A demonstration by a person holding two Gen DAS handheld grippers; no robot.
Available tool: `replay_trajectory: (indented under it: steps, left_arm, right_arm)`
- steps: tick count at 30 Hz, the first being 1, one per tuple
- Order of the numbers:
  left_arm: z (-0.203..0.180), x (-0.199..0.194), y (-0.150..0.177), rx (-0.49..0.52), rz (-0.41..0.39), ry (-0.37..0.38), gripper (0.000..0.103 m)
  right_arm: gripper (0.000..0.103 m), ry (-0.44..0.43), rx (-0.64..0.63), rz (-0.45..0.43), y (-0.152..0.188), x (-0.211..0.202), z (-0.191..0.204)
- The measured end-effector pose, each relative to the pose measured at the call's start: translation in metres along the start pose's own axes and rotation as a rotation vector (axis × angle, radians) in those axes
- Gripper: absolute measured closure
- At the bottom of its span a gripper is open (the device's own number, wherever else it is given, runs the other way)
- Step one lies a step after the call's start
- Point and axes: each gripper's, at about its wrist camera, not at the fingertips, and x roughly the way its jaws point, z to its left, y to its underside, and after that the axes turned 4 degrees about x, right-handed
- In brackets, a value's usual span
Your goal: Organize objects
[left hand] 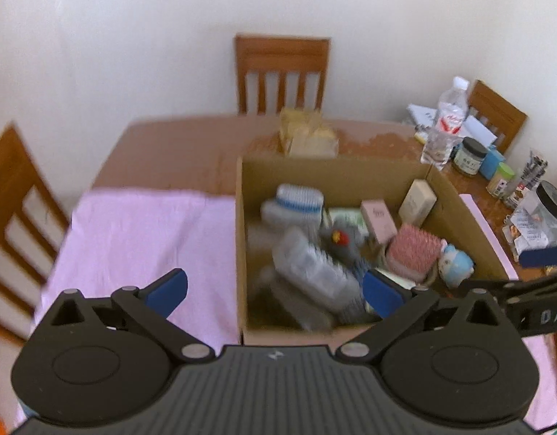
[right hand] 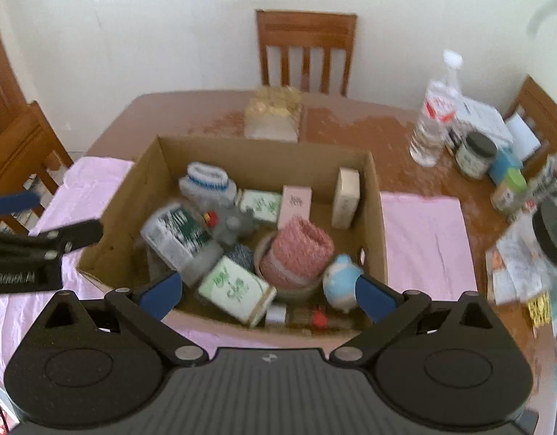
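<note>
An open cardboard box (left hand: 336, 174) (right hand: 378, 217) stands on a pink cloth (left hand: 140, 239) (right hand: 423, 239) on the wooden table. It holds several items: a pink fuzzy roll (right hand: 296, 250), a blue round toy (right hand: 338, 282), green-and-white packs (right hand: 235, 286), a clear plastic bottle (right hand: 177, 235), a grey plush (right hand: 231, 224), a white-and-blue sock roll (right hand: 206, 177) and small boxes (right hand: 345, 197). My left gripper (left hand: 275, 297) is open and empty above the box's near left edge. My right gripper (right hand: 267, 293) is open and empty above the box's near edge.
A water bottle (right hand: 434, 116), dark-lidded jars (right hand: 474, 156), a green-capped bottle (right hand: 508, 190) and papers (right hand: 514, 264) crowd the table's right side. A yellowish packet (right hand: 275, 116) lies behind the box. Wooden chairs (right hand: 305, 50) stand around the table.
</note>
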Motion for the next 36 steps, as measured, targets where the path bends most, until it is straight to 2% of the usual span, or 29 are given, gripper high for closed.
replay_trajectory:
  steps: [4, 10, 19, 24, 36]
  left_arm:
    - [-0.004, -0.001, 0.012, -0.057, 0.086, -0.009, 0.001]
    - [-0.021, -0.008, 0.016, -0.023, 0.145, -0.039, 0.001]
    - [-0.029, -0.023, 0.008, 0.015, 0.139, -0.05, 0.001]
    - [-0.028, -0.024, 0.007, 0.004, 0.143, -0.033, 0.001]
    - [-0.028, -0.024, 0.006, -0.001, 0.134, -0.045, 0.001]
  right_arm:
    - [0.0, 0.031, 0.011, 0.04, 0.014, 0.004, 0.001]
    - [0.0, 0.03, 0.027, 0.048, 0.024, -0.004, 0.002]
    - [0.0, 0.025, 0.03, 0.031, 0.023, -0.019, -0.001]
    - [0.0, 0.029, 0.04, 0.022, 0.022, -0.022, -0.004]
    - [0.0, 0.032, 0.041, 0.03, 0.022, -0.021, -0.004]
